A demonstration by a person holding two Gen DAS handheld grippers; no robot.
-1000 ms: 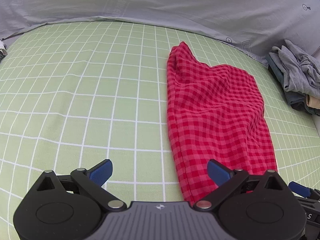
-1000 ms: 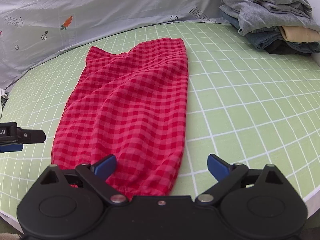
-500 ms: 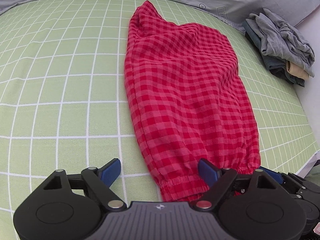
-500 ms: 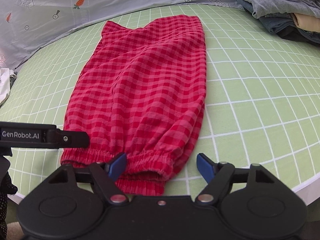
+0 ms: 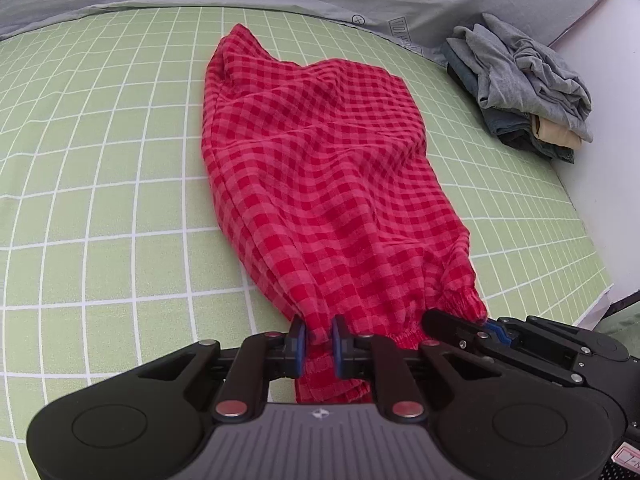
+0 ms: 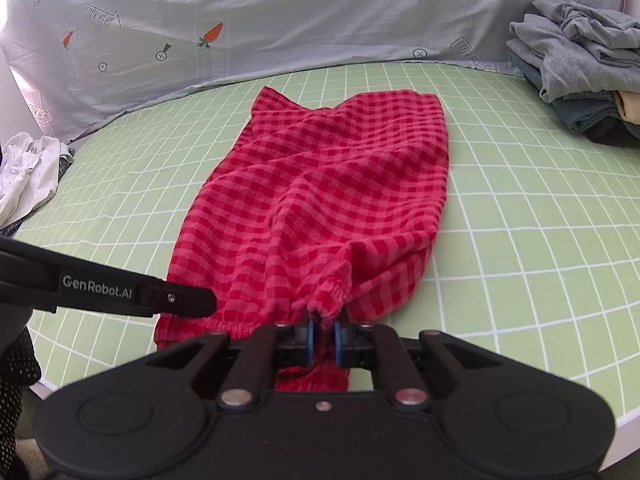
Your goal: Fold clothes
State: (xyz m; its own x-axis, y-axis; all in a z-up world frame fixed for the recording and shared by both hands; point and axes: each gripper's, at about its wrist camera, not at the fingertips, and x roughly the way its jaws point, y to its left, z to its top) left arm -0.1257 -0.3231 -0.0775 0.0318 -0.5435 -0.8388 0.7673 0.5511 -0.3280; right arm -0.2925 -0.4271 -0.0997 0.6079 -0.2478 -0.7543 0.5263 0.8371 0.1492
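Red checked trousers (image 5: 320,176) (image 6: 320,192) lie lengthwise on the green grid sheet (image 5: 100,184), folded leg on leg, with the elastic cuffs toward me. My left gripper (image 5: 319,340) is shut on the left corner of the cuff edge. My right gripper (image 6: 323,336) is shut on the right corner, and the cloth bunches up at its blue pads. Each gripper shows in the other's view: the right gripper (image 5: 492,330) to the right of my left, the left gripper (image 6: 172,298) to the left of my right. The near cuff is lifted slightly off the sheet.
A pile of folded grey, denim and tan clothes (image 5: 524,88) (image 6: 580,72) sits at the back right. Crumpled white cloth (image 6: 28,172) lies off the bed's left side. A pale patterned sheet (image 6: 240,20) rises behind. The bed's front edge (image 6: 624,416) is close to me.
Both grippers came forward and down to the cuff end and went from open to shut on the trousers' cuff corners, which now pucker and lift.
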